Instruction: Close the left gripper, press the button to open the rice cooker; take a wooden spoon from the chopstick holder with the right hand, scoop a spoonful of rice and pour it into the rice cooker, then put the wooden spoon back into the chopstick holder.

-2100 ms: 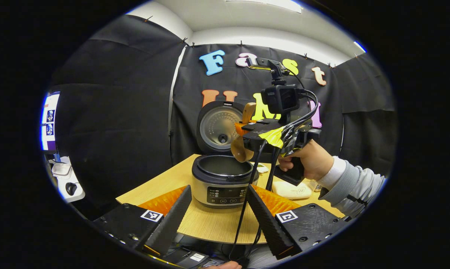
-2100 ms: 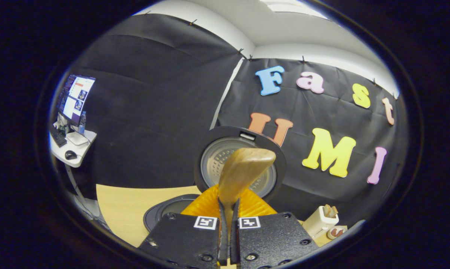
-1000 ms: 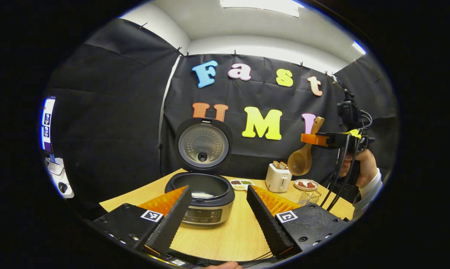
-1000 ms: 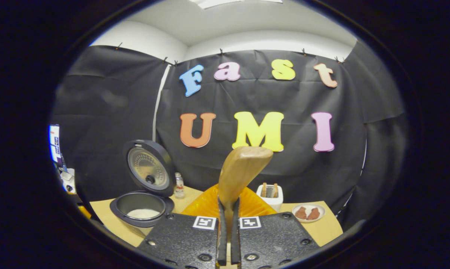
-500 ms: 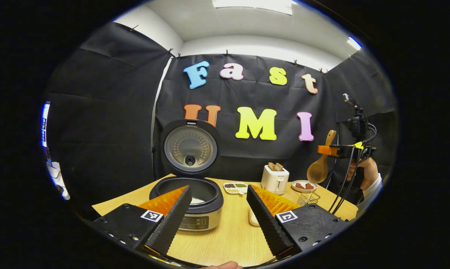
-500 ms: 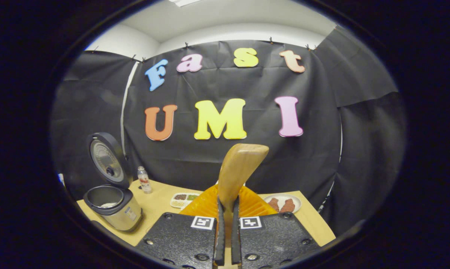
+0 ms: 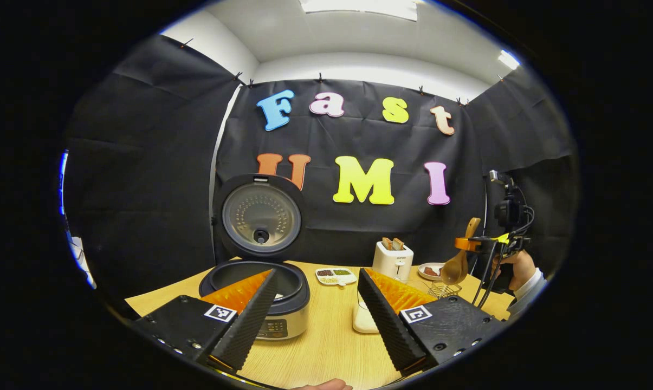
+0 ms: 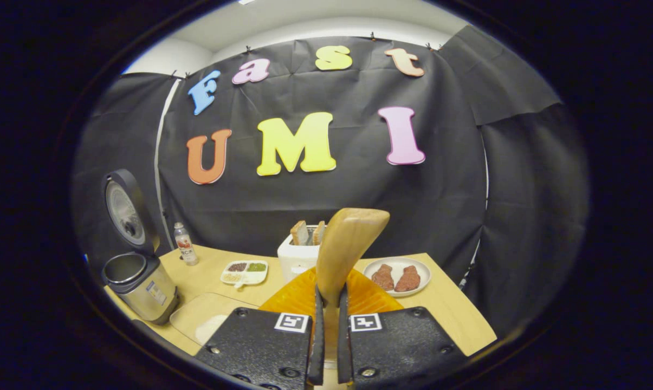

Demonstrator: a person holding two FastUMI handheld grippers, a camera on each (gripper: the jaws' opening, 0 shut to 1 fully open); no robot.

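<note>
Right gripper (image 8: 326, 346) jaws pinched tight on the wooden spoon (image 8: 348, 246), bowl hanging over the wire chopstick holder (image 7: 441, 290); left gripper (image 7: 315, 314) jaws wide, empty, before the open rice cooker (image 7: 261, 287); return step, calling for a straight lowering, then release.

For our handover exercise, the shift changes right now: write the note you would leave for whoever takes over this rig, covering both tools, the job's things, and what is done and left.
Left tool: open, empty, low over the light wooden table.
Right tool: shut on the handle of the tan wooden spoon, bowl hanging down above the wire-mesh chopstick holder, at the table's right end.
Silver rice cooker with black lid: lid up.
Done: cooker opened; some white shows inside, probably rice.
Left: lower the spoon into the holder and release.
</note>
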